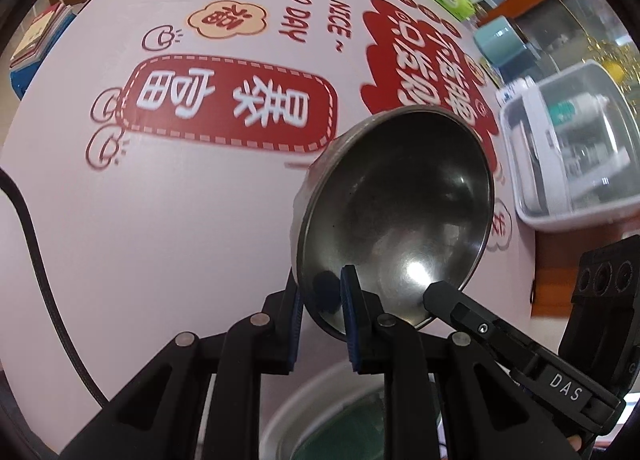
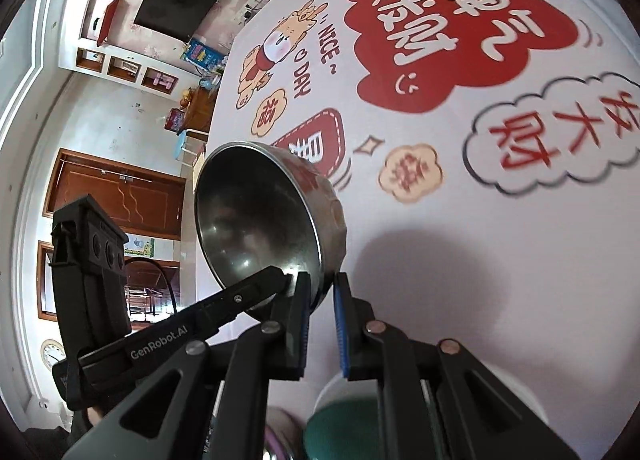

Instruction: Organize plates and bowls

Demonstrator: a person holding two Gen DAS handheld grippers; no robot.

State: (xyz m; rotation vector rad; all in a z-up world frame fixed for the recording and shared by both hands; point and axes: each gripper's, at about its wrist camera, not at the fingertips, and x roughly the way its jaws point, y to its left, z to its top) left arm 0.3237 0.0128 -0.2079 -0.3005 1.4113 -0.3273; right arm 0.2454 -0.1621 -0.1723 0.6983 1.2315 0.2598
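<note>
The round stainless-steel bowl (image 1: pixel 396 216) hangs tilted above the pink printed tablecloth (image 1: pixel 160 220), at centre right of the left wrist view. The left gripper (image 1: pixel 320 304) pinches its near rim tight, one pad inside, one outside. The right gripper (image 2: pixel 322 300) clamps the rim likewise. A white bowl with a green inside (image 2: pixel 348 420) sits at the bottom edge

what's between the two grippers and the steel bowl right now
Nothing visible. Both already clamp the steel bowl by its rim: the left gripper on one side, the right gripper beside it, lifting it tilted above the printed tablecloth.
</note>
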